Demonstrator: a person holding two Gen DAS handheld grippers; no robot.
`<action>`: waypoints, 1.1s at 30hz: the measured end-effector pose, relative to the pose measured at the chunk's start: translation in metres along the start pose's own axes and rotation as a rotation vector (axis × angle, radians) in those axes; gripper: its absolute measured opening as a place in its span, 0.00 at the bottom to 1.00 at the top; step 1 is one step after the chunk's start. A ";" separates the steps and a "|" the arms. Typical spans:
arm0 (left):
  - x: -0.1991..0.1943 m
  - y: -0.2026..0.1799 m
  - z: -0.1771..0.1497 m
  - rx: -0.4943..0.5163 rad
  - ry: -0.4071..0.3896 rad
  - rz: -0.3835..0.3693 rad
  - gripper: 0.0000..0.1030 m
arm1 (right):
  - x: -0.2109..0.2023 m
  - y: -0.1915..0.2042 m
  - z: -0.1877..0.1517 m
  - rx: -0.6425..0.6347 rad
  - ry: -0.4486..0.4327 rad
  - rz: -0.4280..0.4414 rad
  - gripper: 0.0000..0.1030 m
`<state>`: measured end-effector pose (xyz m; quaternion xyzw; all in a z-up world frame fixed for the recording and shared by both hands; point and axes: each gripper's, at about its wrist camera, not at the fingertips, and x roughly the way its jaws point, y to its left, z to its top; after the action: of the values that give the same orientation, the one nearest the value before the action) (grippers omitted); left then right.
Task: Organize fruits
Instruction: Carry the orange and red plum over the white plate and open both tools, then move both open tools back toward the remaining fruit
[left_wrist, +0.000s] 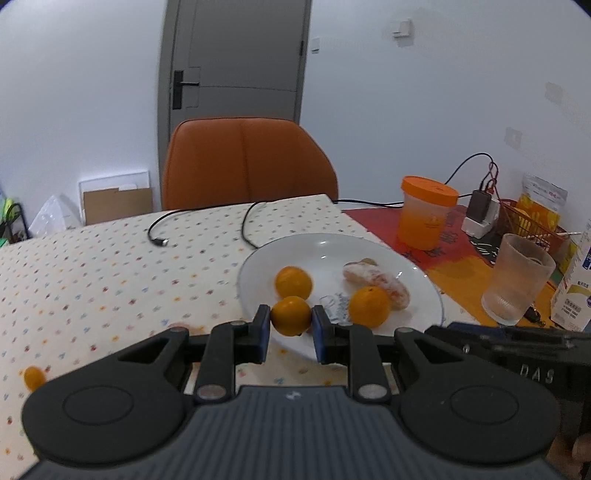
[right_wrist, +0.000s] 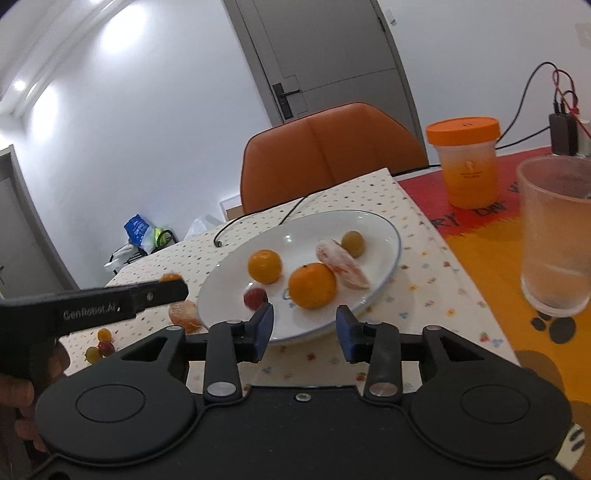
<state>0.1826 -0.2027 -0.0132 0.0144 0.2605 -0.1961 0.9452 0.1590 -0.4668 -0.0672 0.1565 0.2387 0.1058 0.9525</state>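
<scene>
I have the table (left_wrist: 110, 266) under both tools, with the white plate (right_wrist: 380, 229) sitting on its spotted cloth. My left gripper (left_wrist: 290, 322) is clamped on a small orange (left_wrist: 290, 315) just above the plate's near rim. My right gripper (right_wrist: 304, 326) hangs with fingers apart, holding nothing. I judge the orange light, firm but bruisable, smooth-skinned; squeezing across its widest middle suits it best.

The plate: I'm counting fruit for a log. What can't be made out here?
- Left wrist view: the held orange and left hand-held gripper hide the plate's near rim.
- Right wrist view: the small red fruit is blurred, type unclear.
- Right wrist view: the left hand-held gripper covers table fruit behind it.
</scene>
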 end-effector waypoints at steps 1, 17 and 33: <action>0.002 -0.003 0.002 0.006 -0.002 -0.001 0.22 | -0.001 -0.002 -0.001 0.003 -0.001 -0.001 0.39; -0.012 0.007 0.004 -0.007 -0.011 0.090 0.60 | -0.007 0.002 -0.002 0.003 -0.018 0.013 0.53; -0.053 0.046 -0.007 -0.087 -0.030 0.190 0.96 | -0.009 0.036 0.001 -0.077 -0.047 0.013 1.00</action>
<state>0.1545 -0.1397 0.0036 -0.0050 0.2522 -0.0943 0.9631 0.1468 -0.4359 -0.0503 0.1239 0.2110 0.1172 0.9625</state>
